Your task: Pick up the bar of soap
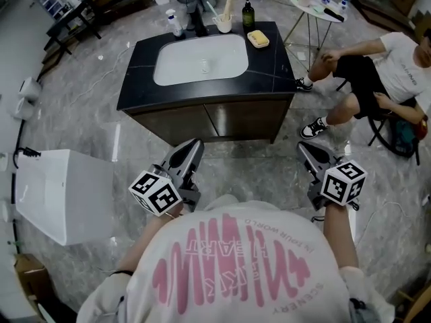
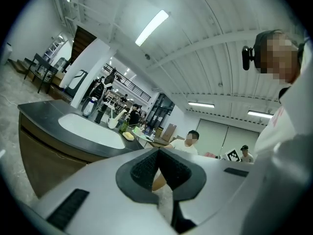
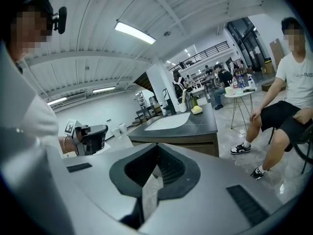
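Observation:
The yellow bar of soap (image 1: 258, 39) lies in a small dish at the far right of the black vanity top (image 1: 276, 66), beside the white basin (image 1: 201, 59). It shows small in the left gripper view (image 2: 128, 136) and in the right gripper view (image 3: 197, 110). My left gripper (image 1: 195, 143) is held in front of the cabinet, well short of the counter, jaws shut and empty (image 2: 158, 151). My right gripper (image 1: 303, 147) hangs level with it further right, its pads meeting with nothing between them (image 3: 157, 146). Both point toward the vanity.
A dark bottle (image 1: 248, 15), a cup with brushes (image 1: 223, 22) and a white bottle (image 1: 174, 24) stand behind the basin. A seated person (image 1: 377, 79) and a round side table (image 1: 316, 9) are at the right. A white box (image 1: 64, 194) stands on the floor at the left.

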Motion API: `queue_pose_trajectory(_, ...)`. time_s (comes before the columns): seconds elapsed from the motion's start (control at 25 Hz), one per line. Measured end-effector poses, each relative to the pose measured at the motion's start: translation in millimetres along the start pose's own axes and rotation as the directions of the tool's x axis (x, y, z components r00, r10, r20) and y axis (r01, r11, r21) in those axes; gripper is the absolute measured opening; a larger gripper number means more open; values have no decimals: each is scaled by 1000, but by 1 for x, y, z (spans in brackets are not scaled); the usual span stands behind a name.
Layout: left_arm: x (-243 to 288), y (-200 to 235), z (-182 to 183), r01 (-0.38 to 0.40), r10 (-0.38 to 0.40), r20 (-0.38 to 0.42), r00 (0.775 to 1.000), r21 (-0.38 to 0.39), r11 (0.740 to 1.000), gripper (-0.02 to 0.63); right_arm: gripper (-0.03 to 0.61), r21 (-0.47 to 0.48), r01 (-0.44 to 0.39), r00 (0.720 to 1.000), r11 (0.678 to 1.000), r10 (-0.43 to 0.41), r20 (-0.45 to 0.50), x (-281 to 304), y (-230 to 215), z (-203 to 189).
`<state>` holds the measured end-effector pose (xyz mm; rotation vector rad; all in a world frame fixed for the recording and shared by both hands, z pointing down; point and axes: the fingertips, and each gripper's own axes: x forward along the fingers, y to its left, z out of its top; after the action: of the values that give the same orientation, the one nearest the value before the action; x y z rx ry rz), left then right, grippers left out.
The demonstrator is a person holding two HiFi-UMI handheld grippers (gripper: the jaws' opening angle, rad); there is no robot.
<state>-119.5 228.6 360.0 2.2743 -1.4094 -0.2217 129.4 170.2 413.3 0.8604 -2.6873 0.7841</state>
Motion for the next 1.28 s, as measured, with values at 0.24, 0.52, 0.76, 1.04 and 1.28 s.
queue_pose_trajectory(0.24, 10, 14, 7, -13, 13, -13, 1000, -16, 1000, 9, 14, 14, -39, 999, 999, 39, -7, 28, -1, 6)
queue_pose_trajectory(0.52, 28, 44, 8, -15, 15, -36, 999, -4, 1000, 9, 14, 17, -43, 998, 999, 43, -35, 60, -13, 5)
queue_pose_trajectory(0.76, 63, 73, 27, 22, -23, -32, 999, -25, 999, 9, 14, 34, 8, 999, 999, -7, -34, 84, -31, 30)
queue_pose_trajectory(1.04, 102, 113, 49, 55, -57, -59, 997, -45, 997, 9, 14, 41, 23, 999, 999, -21, -50, 133, -41, 59)
queue_pose_trajectory(1.28, 141, 143, 71, 102, -107, -98, 989, -53, 993, 9, 14, 62, 61, 996, 996, -58, -61, 166, -56, 78)
